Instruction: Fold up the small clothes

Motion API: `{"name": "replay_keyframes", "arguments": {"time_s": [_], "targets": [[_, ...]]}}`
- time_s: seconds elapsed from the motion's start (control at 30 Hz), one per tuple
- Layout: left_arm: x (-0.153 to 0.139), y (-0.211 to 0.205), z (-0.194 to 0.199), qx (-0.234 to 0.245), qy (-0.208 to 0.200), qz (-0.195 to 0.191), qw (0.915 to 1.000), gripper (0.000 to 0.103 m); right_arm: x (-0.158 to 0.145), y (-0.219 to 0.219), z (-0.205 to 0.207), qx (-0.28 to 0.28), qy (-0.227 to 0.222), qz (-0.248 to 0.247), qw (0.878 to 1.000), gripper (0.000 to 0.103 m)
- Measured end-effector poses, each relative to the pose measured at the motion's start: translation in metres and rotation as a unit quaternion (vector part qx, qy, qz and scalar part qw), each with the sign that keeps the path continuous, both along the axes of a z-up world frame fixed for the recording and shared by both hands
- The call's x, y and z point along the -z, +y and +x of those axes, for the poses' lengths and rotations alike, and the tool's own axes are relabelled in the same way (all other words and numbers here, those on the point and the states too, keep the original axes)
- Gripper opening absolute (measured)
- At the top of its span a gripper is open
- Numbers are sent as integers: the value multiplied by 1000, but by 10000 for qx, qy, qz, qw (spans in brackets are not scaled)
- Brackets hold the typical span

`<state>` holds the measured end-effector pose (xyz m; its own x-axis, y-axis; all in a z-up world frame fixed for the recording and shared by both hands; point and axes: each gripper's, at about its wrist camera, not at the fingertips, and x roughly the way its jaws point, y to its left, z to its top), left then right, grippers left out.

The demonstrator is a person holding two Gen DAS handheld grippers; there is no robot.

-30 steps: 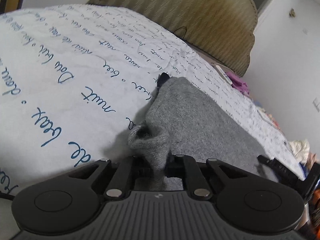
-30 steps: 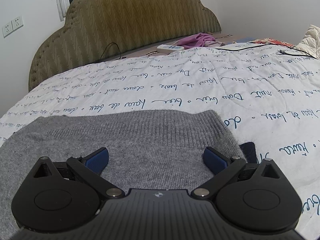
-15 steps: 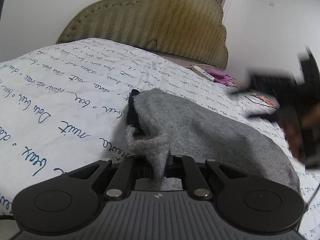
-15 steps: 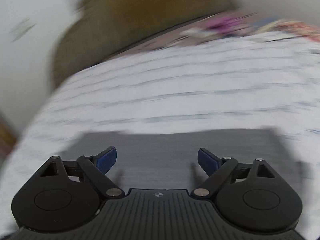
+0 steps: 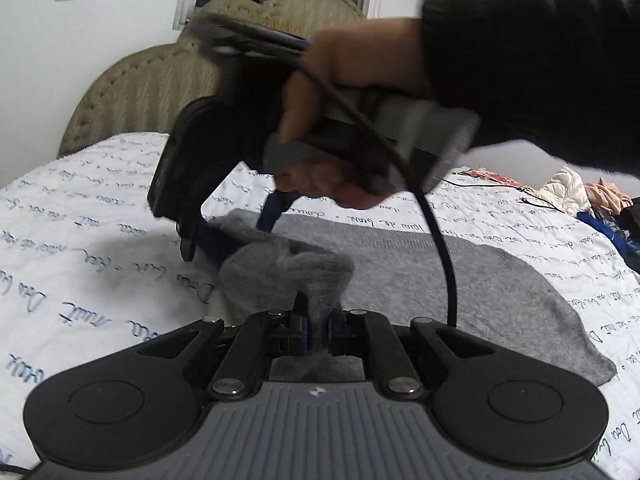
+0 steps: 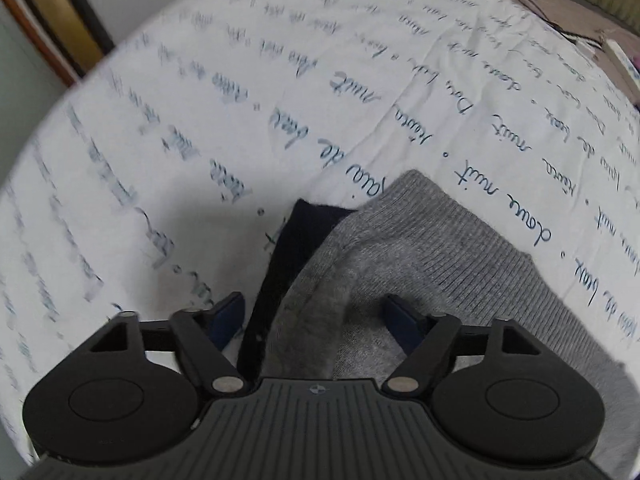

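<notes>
A grey knit garment lies spread on the bed. My left gripper is shut on a bunched fold of its near edge, lifted slightly. A hand in a dark sleeve holds my right gripper pointing steeply down over the garment's far left corner. In the right wrist view the right gripper has its jaws closing. The blue pads still stand apart, with the grey garment's corner and a dark navy cloth under it between them.
The bed cover is white with blue script, also in the right wrist view. A padded headboard stands behind. Loose clothes and a black cable lie at the far right.
The right gripper swung from the garment's hem to its far left corner, tipped downward, and its jaws narrowed. The left gripper rolled and rose slightly, still holding the fold.
</notes>
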<state>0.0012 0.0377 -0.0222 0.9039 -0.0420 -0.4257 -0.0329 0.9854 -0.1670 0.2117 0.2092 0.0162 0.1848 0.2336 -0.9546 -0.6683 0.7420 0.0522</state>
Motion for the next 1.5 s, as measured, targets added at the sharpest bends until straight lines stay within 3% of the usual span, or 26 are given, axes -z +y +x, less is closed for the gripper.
{"name": "replay_keyframes", "arguments": {"time_s": [0.2, 0.3, 0.37, 0.4, 0.57, 0.67, 0.8, 1.07, 1.3, 1.5], "targets": [[2, -1, 6, -23, 65, 52, 10000, 8, 15, 12, -3, -343, -332, -621, 9969, 69], [3, 4, 5, -187, 121, 22, 9997, 8, 16, 5, -9, -601, -561, -602, 9948, 52], [3, 9, 3, -295, 208, -50, 9993, 8, 9, -9, -5, -481, -593, -395, 9963, 31], [4, 12, 2, -338, 264, -118, 9990, 8, 4, -18, -1, -360, -524, -187, 9978, 27], [4, 19, -4, -532, 333, -239, 9977, 8, -8, -70, 9, 291, -106, 998, 9945, 21], [3, 19, -9, -465, 241, -196, 9984, 9, -8, -97, 9, 652, 64, 1752, 9823, 20], [0, 10, -11, -353, 169, -25, 9992, 9, -9, -140, 6, 1131, 276, 2657, 9570, 20], [-20, -39, -15, 289, -138, 369, 9988, 8, -6, -229, 7, 1868, 675, 3852, 9012, 18], [-21, -90, -2, 811, -71, 546, 9952, 9, 0, -285, 11, 2109, 650, 4091, 8854, 18], [-20, -128, 9, 1182, -14, 714, 9904, 8, 9, -331, 10, 2246, 619, 4133, 8803, 18]]}}
